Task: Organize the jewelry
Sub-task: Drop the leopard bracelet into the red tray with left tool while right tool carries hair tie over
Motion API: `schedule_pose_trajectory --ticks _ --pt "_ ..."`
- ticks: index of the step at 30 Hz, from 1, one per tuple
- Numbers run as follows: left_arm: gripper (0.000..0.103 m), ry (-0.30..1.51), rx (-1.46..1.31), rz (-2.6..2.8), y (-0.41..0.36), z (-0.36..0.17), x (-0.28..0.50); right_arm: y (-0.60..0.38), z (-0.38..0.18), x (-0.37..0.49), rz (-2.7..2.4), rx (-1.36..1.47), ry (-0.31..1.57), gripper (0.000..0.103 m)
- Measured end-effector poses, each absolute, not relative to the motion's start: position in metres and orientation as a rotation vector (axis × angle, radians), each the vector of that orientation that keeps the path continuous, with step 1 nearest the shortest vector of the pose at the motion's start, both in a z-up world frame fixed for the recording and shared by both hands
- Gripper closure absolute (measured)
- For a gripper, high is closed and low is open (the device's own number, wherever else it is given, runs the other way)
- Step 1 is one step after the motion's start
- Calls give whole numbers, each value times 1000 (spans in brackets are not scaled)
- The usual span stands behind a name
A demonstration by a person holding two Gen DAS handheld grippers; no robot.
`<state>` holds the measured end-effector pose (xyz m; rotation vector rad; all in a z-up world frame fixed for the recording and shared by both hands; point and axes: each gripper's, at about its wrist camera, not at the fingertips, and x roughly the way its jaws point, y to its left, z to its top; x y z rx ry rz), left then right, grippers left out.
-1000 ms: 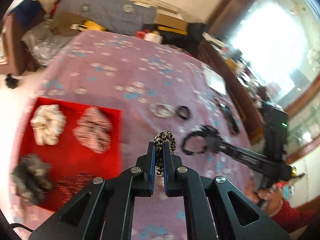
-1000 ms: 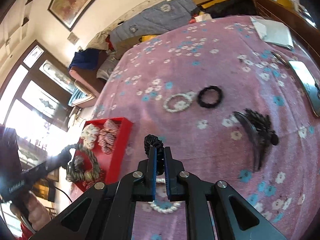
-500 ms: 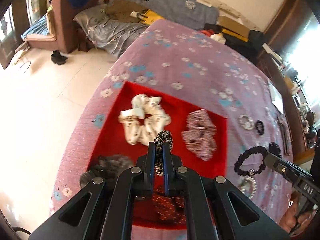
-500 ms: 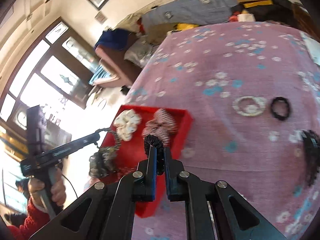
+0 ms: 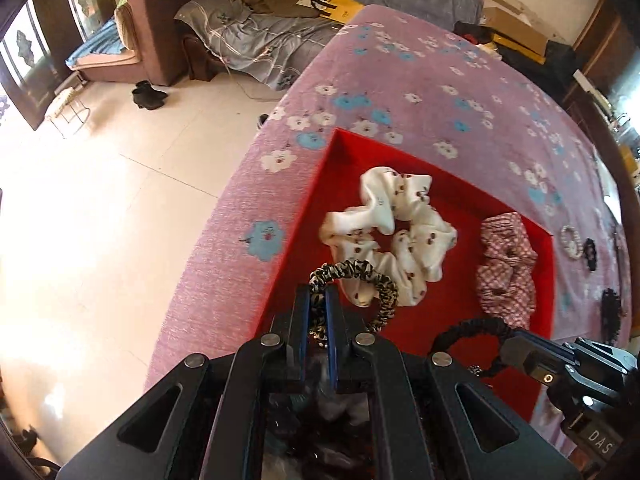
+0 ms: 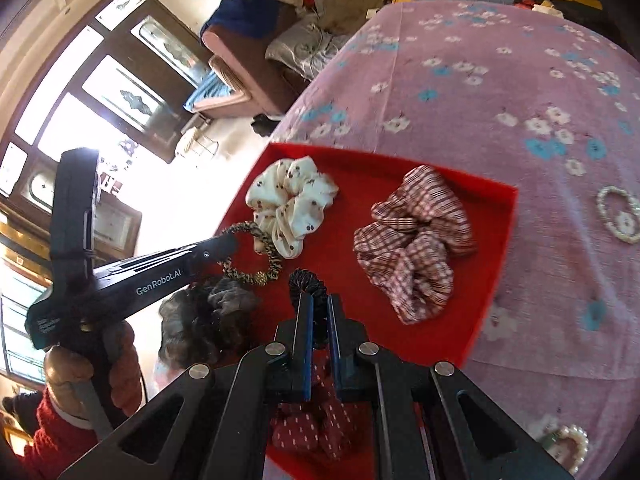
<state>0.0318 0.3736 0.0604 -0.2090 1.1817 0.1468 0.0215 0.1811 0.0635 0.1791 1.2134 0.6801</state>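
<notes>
Both grippers have swung from the bedspread to above the red tray (image 5: 320, 184). The left gripper (image 5: 319, 300) is clamped on a striped hair tie (image 5: 372, 276), the right gripper (image 6: 319, 304) on a black tie (image 6: 306, 280). In the tray lie grey (image 6: 208, 320), white (image 6: 290, 204) and checked scrunchies (image 6: 412, 240).

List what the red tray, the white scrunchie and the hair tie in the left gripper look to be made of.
Red tray: likely rigid plastic or card; flat, matte, straight raised walls.
White scrunchie: soft woven fabric with a small cherry print; gathered into ruffled folds.
Hair tie in the left gripper: seemingly elastic sheathed in black-and-cream patterned fabric; thin crinkled loop with a gold-coloured bead.
</notes>
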Motion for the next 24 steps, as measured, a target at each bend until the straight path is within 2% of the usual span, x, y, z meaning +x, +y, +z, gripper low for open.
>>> schedule_pose_trajectory --ticks 4,6,7,8,9,10,11,20,24 --pt "94 1171 -207 144 374 64 29 195 55 27 672 164 1231 92" --pt "88 1168 -198 147 374 67 26 197 52 30 669 164 1236 92" --pt "80 1165 -192 151 374 69 24 197 51 31 665 166 1243 92" --pt "72 1157 -184 158 374 73 22 196 51 32 662 168 1246 88" --pt "69 1145 -181 162 374 77 19 194 52 33 657 174 1246 79" --pt "66 1132 -183 164 375 82 17 191 53 34 649 179 1241 75" --pt "66 1122 -186 163 375 85 15 187 54 35 639 181 1235 72" --pt "66 1067 -211 150 363 104 23 174 45 68 538 105 1219 72" --pt "66 1051 -130 167 345 112 18 169 50 81 519 110 1200 72"
